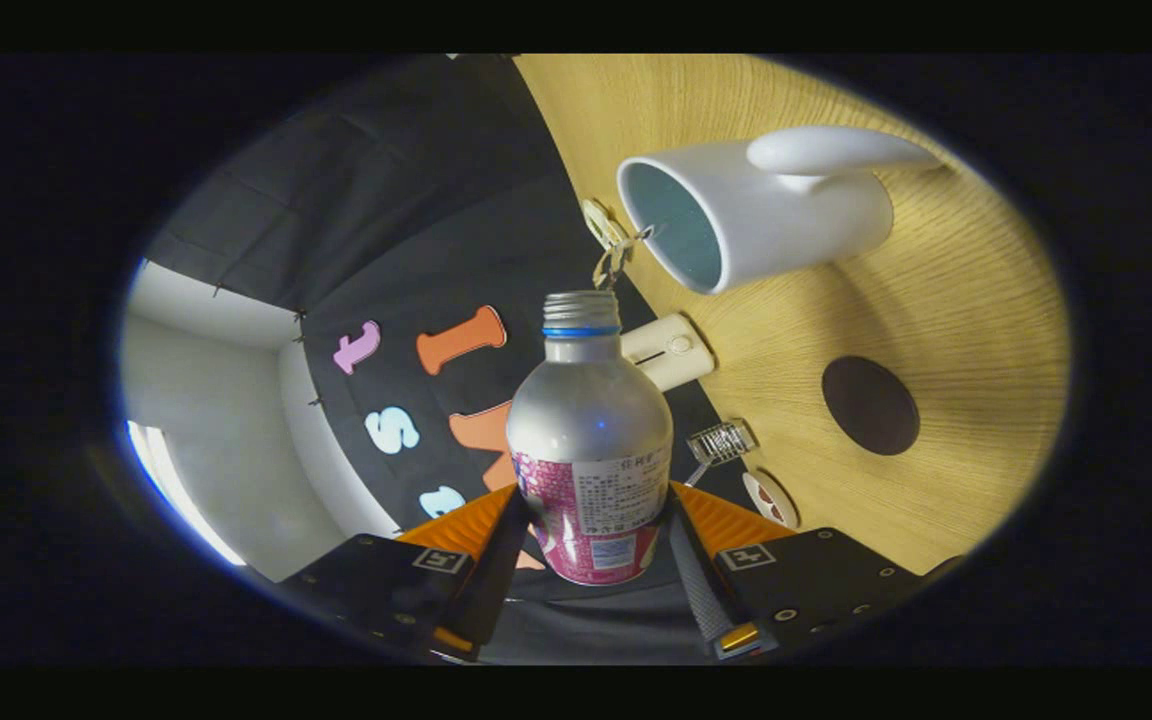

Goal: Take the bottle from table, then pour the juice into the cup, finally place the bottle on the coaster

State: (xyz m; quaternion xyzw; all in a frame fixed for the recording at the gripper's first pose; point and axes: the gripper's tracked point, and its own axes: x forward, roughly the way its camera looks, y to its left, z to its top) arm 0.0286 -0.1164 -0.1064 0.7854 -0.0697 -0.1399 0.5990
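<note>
Orange and black were the gripper [591, 530] fingers, and both of them pressed on the lower part of the bottle [590, 455], one on each side of its pink and white label, so the claw was clenched on it. The bottle was silver metal with a blue ring under its threaded neck, and its mouth had no cap. The whole view was rolled to the side, so the wooden table [946, 300] stood like a wall beside the bottle. Just beyond the bottle's neck lay a small cream device [669, 352], and near it some pale rings [608, 238]. Further on was the white cup [756, 210], its opening, blue inside, turned toward the bottle, apart from it. The dark round coaster [870, 405] lay on the table under the cup, well apart from the bottle
</note>
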